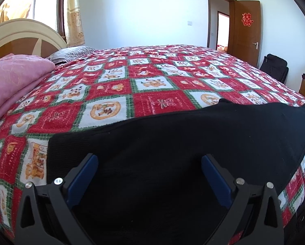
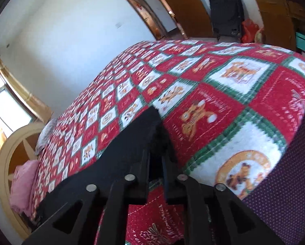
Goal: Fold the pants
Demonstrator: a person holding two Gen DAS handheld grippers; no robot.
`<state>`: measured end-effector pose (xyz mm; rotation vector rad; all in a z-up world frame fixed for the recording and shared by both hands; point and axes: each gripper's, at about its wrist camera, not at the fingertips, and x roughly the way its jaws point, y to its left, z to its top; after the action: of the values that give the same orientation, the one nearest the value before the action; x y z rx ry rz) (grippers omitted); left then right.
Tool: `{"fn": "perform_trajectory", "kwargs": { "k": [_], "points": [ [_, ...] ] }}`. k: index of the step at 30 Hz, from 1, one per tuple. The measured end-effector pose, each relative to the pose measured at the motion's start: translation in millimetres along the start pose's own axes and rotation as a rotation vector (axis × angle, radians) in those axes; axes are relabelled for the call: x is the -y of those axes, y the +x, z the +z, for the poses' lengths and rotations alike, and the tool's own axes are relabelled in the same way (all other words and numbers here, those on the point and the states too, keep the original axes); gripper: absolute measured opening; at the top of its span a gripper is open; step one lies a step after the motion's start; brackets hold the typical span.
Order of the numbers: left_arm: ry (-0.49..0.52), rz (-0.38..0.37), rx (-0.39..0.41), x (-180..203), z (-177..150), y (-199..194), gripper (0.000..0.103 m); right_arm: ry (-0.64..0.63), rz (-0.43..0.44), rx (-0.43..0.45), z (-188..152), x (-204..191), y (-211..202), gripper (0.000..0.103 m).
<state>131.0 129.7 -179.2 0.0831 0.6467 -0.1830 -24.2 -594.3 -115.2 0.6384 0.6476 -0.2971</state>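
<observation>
Hovering over the near edge of the bed (image 1: 156, 75), the left gripper (image 1: 149, 163) has its blue pads spread wide with nothing between them, the black pants (image 1: 172, 143) lying flat beneath. The right gripper (image 2: 155, 140) is nearly closed around a bunched end of the pants (image 2: 132, 143) toward the bed's foot corner; blur and black on black hide whether the pads press the cloth. A pink blanket (image 1: 13, 81) sits at the head end, a striped pillow (image 1: 71, 53) beyond. Farther off: a curtained window (image 1: 30, 2), an open wooden door (image 1: 246, 30) and a black suitcase (image 2: 225, 10).
</observation>
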Motion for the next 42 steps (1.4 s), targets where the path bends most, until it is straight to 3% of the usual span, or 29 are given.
{"fn": "perform_trajectory", "kwargs": {
  "k": [1,2,5,9,13,18,25,26,28,33,38,42],
  "points": [
    [0.013,0.014,0.011,-1,1,-5,0.103,-0.007,-0.048,0.023,2,0,-6,0.033],
    [0.021,0.028,0.027,-3,2,-12,0.103,-0.017,-0.092,0.054,5,-1,-14,0.038],
    [-0.006,0.053,0.062,-19,6,-25,0.103,-0.052,-0.101,0.107,9,-10,-27,0.038],
    [-0.119,0.112,0.069,-58,9,-30,0.103,-0.149,-0.073,0.108,3,-45,-27,0.038],
    [-0.227,0.1,0.032,-82,2,-19,0.103,-0.302,0.015,0.014,-22,-105,2,0.038],
    [-0.229,0.03,-0.008,-77,-1,-3,0.1,-0.481,0.122,-0.133,-74,-179,48,0.038],
    [-0.296,0.066,-0.04,-100,2,10,0.089,-0.617,0.208,-0.252,-142,-238,82,0.039],
    [-0.282,0.081,-0.053,-99,3,13,0.09,-0.643,0.21,-0.261,-151,-243,84,0.039],
    [-0.22,0.147,-0.065,-93,7,20,0.103,-0.681,0.204,-0.275,-162,-250,88,0.039],
    [-0.248,0.154,-0.091,-98,12,18,0.103,-0.732,0.206,-0.286,-175,-258,88,0.039],
    [-0.178,0.252,-0.028,-82,13,-15,0.103,-0.756,0.209,-0.266,-179,-262,81,0.043],
    [-0.147,0.213,0.024,-64,23,-30,0.103,-0.765,0.222,-0.286,-187,-266,85,0.044]
  ]
}}
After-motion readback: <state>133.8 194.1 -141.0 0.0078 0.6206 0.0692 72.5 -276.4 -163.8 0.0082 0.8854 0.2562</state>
